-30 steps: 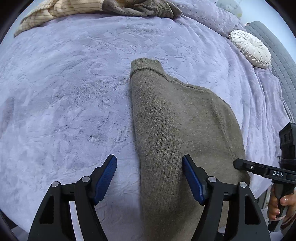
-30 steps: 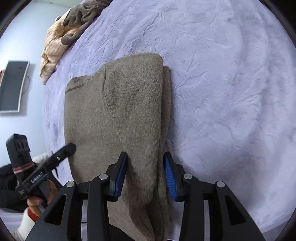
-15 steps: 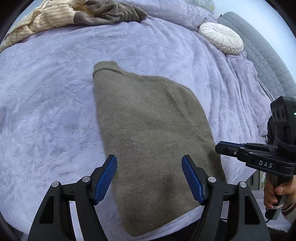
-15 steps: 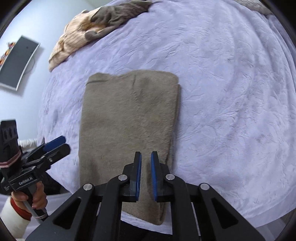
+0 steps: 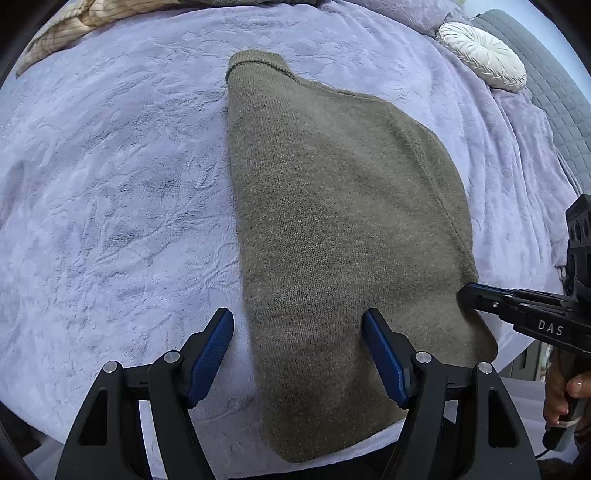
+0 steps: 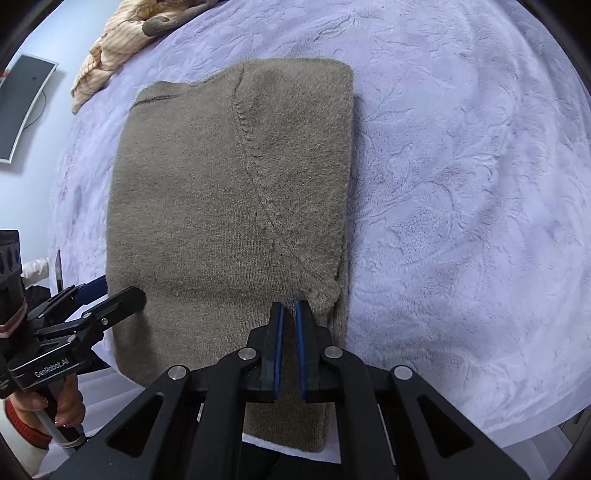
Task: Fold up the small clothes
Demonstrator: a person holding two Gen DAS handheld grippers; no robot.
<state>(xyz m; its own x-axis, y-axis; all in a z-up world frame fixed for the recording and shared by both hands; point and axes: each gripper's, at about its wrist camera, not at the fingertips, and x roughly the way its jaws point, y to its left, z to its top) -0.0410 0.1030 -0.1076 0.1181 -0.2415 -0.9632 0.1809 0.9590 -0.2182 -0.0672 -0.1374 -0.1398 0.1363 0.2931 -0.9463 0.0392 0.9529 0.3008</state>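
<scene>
An olive knitted sweater (image 5: 332,221) (image 6: 203,203) lies flat on the lilac bed cover (image 5: 110,184), folded lengthwise, collar at the far end and hem near the bed's front edge. My left gripper (image 5: 297,314) hangs open above the hem end, and its fingers straddle the sweater's left edge. My right gripper (image 6: 290,306) is shut over the sweater's right side, beside a bunched cuff (image 6: 325,291); no fabric shows between its pads. Each view shows the other gripper at the sweater's opposite side: the right gripper (image 5: 465,291) and the left gripper (image 6: 114,291), each held in a hand.
A heap of striped and grey clothes (image 5: 55,29) (image 6: 122,40) lies at the bed's far left. A round white cushion (image 5: 484,55) and a grey quilted headboard (image 5: 554,92) are at the far right. A dark screen (image 6: 22,107) hangs on the wall.
My right gripper's jaws have closed from partly open around the sweater's right edge to shut with nothing in them. My left gripper shifted sideways over the hem and stayed open.
</scene>
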